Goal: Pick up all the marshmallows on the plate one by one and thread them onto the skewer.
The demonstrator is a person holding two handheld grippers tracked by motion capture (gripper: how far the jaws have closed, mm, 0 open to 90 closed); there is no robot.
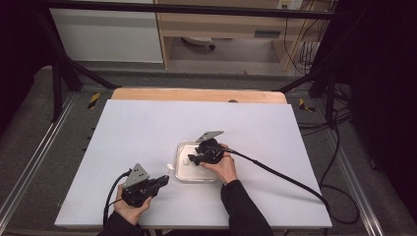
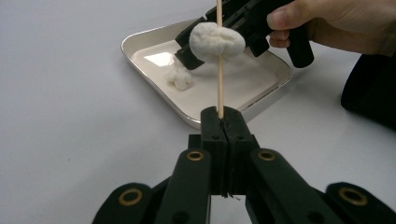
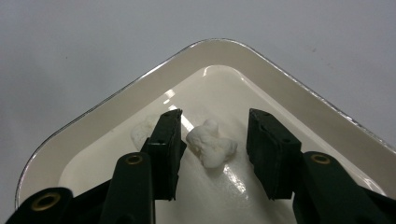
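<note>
White sheet covering the desk [image 1: 147,132], with a bare wooden strip showing along its far edge; wide unoccupied surface to the left, right and beyond the work area. Item one: shallow cream tray [image 3: 289,93] with rounded corners and a thin dark rim, lying near the middle of the desk, slightly toward the person's side; seen also in the high view [image 1: 181,173] and the left gripper view [image 2: 140,39]. Item two: loose white marshmallow [image 3: 211,145] resting on the tray floor, close to one rounded corner, apart from the rim. Item three: right tongs [image 3: 212,149], lowered into the tray from the person's right hand [image 1: 223,166]; jaws parted on either side of the loose marshmallow, the left-hand jaw just beside it, the other with a visible gap; not clamped on it. A further white lump sits partly hidden behind the left-hand jaw. Item four: left tongs [image 2: 223,122], held near the desk's front edge, left of the tray, jaws clenched on a thin wooden skewer [image 2: 219,84]. Item five: skewered marshmallow [image 2: 215,41] threaded high on that stick, raised above the tray's near rim. Trailing black cable runs from the right tongs off toward the right edge of the desk.
</note>
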